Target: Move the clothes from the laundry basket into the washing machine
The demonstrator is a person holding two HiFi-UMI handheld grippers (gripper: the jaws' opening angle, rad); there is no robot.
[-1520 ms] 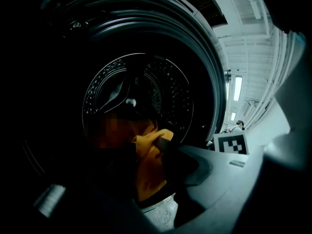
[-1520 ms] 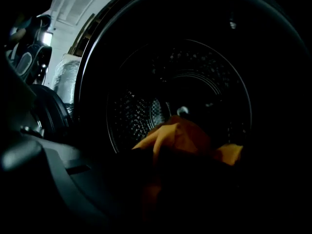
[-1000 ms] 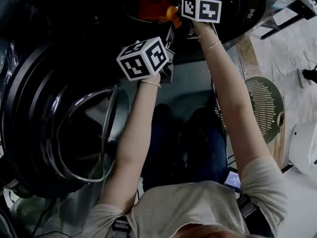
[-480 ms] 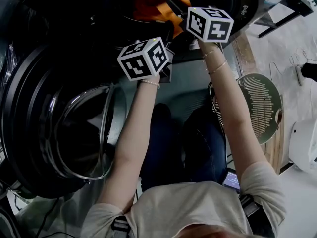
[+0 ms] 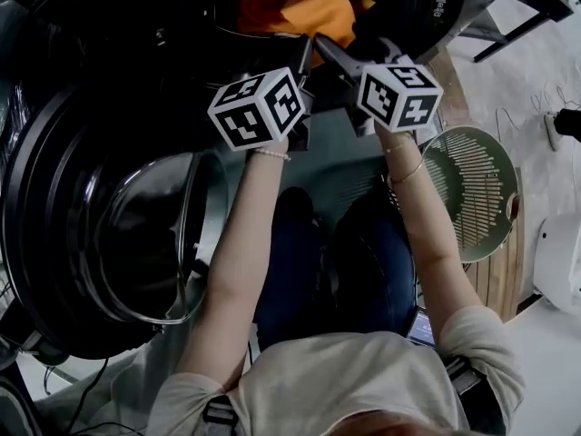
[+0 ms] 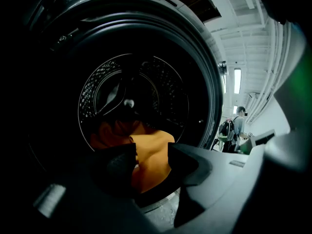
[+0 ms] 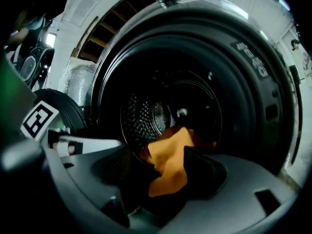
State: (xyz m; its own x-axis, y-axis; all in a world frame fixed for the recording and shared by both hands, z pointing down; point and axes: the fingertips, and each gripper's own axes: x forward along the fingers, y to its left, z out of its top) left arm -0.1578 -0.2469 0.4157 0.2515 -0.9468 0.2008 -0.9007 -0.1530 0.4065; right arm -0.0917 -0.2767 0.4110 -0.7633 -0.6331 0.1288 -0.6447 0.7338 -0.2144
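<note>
Your right tool (image 7: 162, 172) has just been opening and stands wide, nothing pinched; your left tool (image 6: 152, 161) is apart too, empty. The orange clothes (image 5: 313, 12) lie in the washing machine (image 7: 253, 101) drum, beyond both tools. The door-ring lettering (image 7: 249, 57) is too small to read.

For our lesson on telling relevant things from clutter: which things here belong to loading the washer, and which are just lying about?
Job in hand:
washer
its open door
orange cloth in the drum
green basket

Lying about:
floor plug
white object beside the basket
bystander in the background
</note>
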